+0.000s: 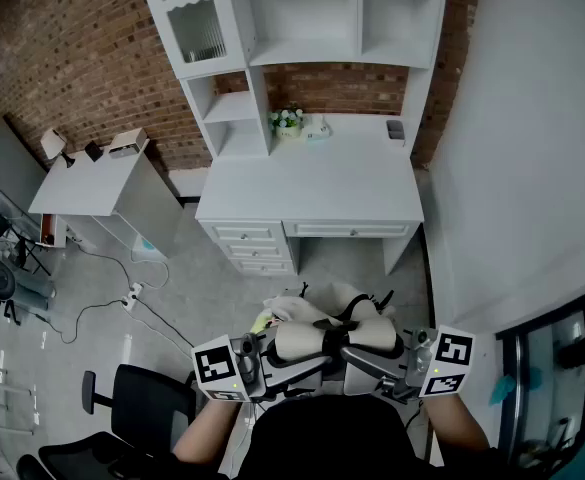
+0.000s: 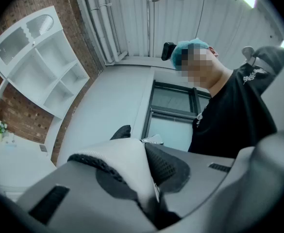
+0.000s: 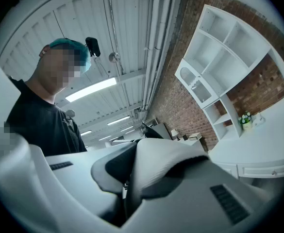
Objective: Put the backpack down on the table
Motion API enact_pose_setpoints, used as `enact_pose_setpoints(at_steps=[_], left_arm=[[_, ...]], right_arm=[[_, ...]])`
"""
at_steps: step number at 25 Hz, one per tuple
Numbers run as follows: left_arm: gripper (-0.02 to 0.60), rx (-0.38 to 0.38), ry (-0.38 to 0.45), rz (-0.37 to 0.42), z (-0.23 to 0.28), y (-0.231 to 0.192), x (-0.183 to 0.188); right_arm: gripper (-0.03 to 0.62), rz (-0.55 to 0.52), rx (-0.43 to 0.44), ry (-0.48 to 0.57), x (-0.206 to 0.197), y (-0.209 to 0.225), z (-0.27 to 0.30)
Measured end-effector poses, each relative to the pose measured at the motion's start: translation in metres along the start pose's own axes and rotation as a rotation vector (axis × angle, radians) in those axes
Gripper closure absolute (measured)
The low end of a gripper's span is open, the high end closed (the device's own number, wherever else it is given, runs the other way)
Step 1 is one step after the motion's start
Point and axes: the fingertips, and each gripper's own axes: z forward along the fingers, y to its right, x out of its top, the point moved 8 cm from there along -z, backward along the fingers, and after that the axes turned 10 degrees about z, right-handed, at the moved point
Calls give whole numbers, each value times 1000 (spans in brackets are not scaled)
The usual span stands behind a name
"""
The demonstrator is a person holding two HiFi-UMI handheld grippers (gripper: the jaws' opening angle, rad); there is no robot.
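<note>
Carry stage, I'd say. The backpack (image 1: 322,313) hangs in the air right in front of the person, well short of the white desk (image 1: 312,183). The left gripper (image 2: 149,203) is pinched down on one padded shoulder strap (image 2: 125,161), with the jaws nearly together and the strap squeezed between them. The right gripper (image 3: 125,198) does the same on the other strap (image 3: 156,166). Next move probably calls for carrying it forward over the bare desktop, lowering until the bottom sits flat, and only then letting go.
</note>
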Motion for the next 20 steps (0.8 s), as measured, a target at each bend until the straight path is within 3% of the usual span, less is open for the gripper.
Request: enact_pose_setpoints(at_steps=[20], left_arm=[[525,44,-1,0,73,-7,-21]], right_arm=[[549,1,51,-46,23,23,-71]])
